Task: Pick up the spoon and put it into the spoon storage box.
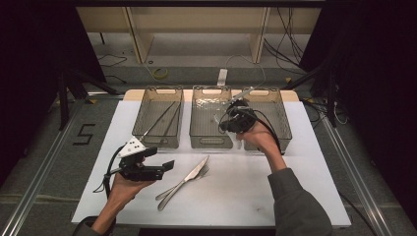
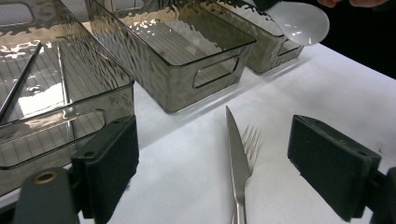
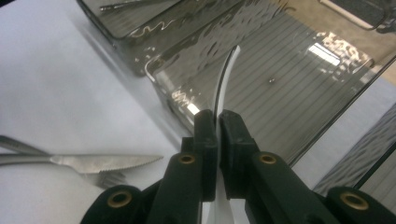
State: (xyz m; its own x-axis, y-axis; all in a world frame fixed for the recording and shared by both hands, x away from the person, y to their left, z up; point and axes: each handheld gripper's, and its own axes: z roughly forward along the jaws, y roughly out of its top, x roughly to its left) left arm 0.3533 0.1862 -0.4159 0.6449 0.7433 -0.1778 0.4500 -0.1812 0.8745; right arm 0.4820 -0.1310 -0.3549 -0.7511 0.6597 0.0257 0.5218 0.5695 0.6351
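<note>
- A white plastic spoon (image 3: 223, 79) is clamped edge-on between the two black jaws of the right gripper (image 3: 217, 122), which are pressed tight against its handle.
- In the high view the right gripper (image 1: 237, 118) is held up above the gap between the middle bin (image 1: 211, 118) and the right bin (image 1: 268, 115), and the spoon's handle (image 1: 244, 92) sticks out beyond it toward the far side of the table.
- In the left gripper view the spoon's rounded bowl (image 2: 299, 21) hangs in the air over the right bin (image 2: 273, 44).
- Three smoky clear plastic bins stand side by side at the far edge of a white table mat (image 1: 246, 191); the left bin (image 1: 158, 117) holds long thin utensils.
- A metal knife (image 1: 193, 173) and a metal fork (image 1: 183, 186) lie touching on the mat, near the bins.
- The left gripper (image 1: 160, 168) rests low beside the knife and fork, its jaws wide apart with nothing between them.
</note>
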